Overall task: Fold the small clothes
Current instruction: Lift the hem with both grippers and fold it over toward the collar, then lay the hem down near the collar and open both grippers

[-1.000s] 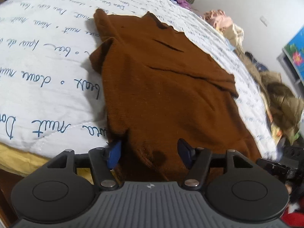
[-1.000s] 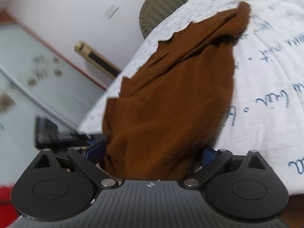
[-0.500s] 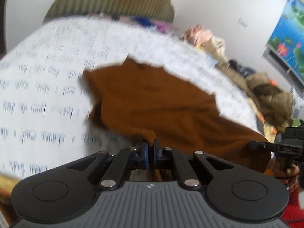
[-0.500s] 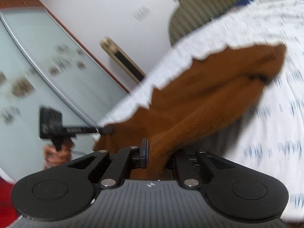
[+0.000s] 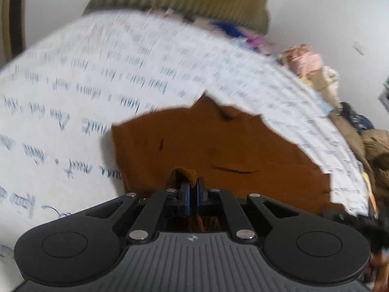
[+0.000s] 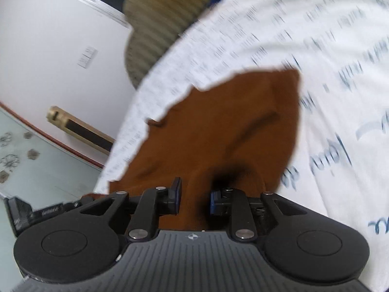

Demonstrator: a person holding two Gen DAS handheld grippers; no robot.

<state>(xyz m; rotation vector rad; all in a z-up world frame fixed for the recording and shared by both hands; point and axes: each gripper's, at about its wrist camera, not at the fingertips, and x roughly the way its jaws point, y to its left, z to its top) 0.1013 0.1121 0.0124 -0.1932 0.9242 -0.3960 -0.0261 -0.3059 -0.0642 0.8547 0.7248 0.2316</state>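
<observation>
Since a second ago both grippers have gone from standing wide at the near hem of the brown garment [image 5: 218,143] to gripping it and carrying it forward over the bed [image 5: 73,112], so the first fold looks under way. The left gripper [image 5: 193,189] has its fingers together, clamped on a pinch of hem poking up between the blue pads. The right gripper [image 6: 193,194] has just been opening slightly; a thick bunch of cloth fills its gap, touching both pads, the rest lying ahead on the bedspread.
</observation>
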